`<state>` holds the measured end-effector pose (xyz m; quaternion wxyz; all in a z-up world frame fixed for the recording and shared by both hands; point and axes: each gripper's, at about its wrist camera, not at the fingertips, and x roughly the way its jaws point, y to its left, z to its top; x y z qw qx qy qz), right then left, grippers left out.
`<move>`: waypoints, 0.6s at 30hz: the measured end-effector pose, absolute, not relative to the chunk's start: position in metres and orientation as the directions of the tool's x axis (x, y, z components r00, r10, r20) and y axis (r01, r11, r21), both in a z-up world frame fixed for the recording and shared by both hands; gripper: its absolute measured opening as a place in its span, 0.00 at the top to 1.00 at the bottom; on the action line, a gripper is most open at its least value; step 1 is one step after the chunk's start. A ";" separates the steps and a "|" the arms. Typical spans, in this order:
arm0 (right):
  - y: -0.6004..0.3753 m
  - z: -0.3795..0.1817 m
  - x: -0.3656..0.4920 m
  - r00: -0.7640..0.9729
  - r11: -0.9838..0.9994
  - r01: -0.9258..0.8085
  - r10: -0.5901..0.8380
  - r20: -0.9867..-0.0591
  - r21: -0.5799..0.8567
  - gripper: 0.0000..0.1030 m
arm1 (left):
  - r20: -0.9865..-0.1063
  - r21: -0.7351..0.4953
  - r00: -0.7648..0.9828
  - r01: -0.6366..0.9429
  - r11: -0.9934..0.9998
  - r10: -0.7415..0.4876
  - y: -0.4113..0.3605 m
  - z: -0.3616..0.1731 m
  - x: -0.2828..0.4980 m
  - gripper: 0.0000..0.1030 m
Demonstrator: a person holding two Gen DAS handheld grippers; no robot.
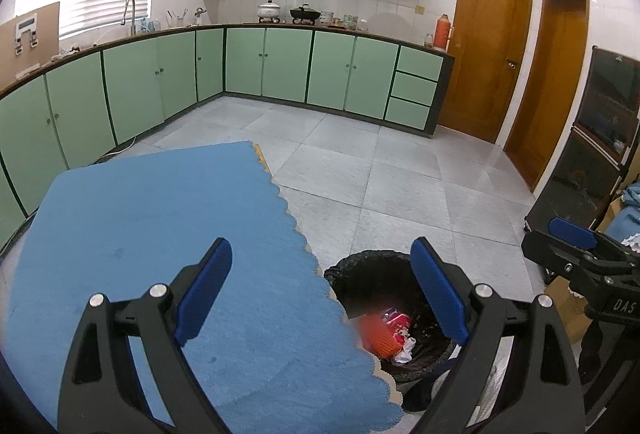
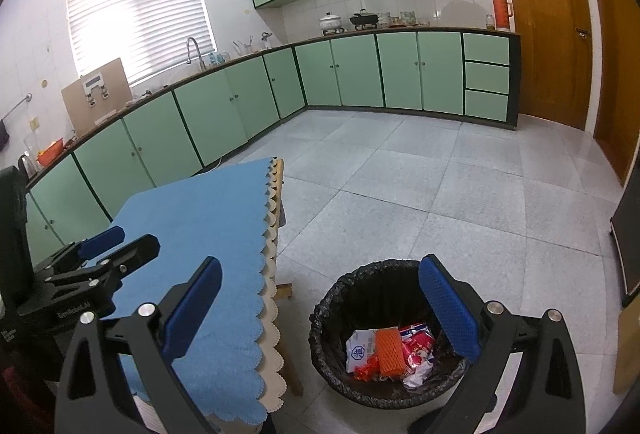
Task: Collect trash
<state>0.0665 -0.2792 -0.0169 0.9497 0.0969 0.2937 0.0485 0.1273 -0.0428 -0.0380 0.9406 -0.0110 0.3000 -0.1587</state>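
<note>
A black bin lined with a black bag (image 2: 340,286) stands on the floor beside the table; it also shows in the left wrist view (image 1: 360,274). Inside lie an orange foam net (image 2: 390,352), a white packet (image 2: 360,348), red wrappers (image 2: 418,346) and crumpled paper. The orange net (image 1: 378,336) shows in the left wrist view too. My left gripper (image 1: 322,292) is open and empty above the table edge. My right gripper (image 2: 320,304) is open and empty above the bin. Each gripper shows in the other's view: the right (image 1: 576,238), the left (image 2: 108,242).
A table with a blue scalloped cloth (image 1: 160,234) stands left of the bin. Green kitchen cabinets (image 1: 280,66) run along the far wall and left side. Wooden doors (image 1: 488,54) are at the right. A dark cabinet (image 1: 592,154) stands at the far right.
</note>
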 end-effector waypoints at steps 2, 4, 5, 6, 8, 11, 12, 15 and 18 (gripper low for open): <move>-0.278 -0.017 0.066 0.823 0.977 -0.039 0.151 -0.548 0.211 0.06 | -0.560 -0.113 0.771 0.291 0.950 -0.303 -0.043 -0.037 0.127 0.15; -0.277 -0.016 0.066 0.823 0.977 -0.041 0.151 -0.547 0.209 0.06 | -0.558 -0.111 0.773 0.291 0.950 -0.302 -0.041 -0.036 0.126 0.15; -0.277 -0.015 0.066 0.824 0.977 -0.043 0.152 -0.546 0.208 0.06 | -0.558 -0.111 0.773 0.291 0.950 -0.301 -0.041 -0.036 0.126 0.15; -0.276 -0.015 0.065 0.825 0.977 -0.046 0.155 -0.544 0.209 0.06 | -0.558 -0.111 0.774 0.290 0.951 -0.301 -0.042 -0.036 0.126 0.15; -0.275 -0.014 0.066 0.826 0.977 -0.049 0.157 -0.541 0.207 0.06 | -0.556 -0.110 0.775 0.289 0.951 -0.300 -0.041 -0.035 0.126 0.15; -0.274 -0.011 0.066 0.828 0.978 -0.055 0.159 -0.538 0.203 0.06 | -0.555 -0.108 0.777 0.289 0.951 -0.299 -0.040 -0.034 0.126 0.15; -0.274 -0.010 0.066 0.829 0.978 -0.057 0.159 -0.536 0.201 0.06 | -0.554 -0.106 0.777 0.289 0.952 -0.297 -0.040 -0.034 0.126 0.15; -0.272 -0.008 0.066 0.832 0.979 -0.063 0.160 -0.532 0.196 0.06 | -0.552 -0.102 0.779 0.291 0.951 -0.297 -0.039 -0.032 0.125 0.15; -0.270 -0.007 0.066 0.834 0.980 -0.067 0.159 -0.528 0.189 0.06 | -0.551 -0.099 0.780 0.293 0.951 -0.297 -0.040 -0.032 0.125 0.15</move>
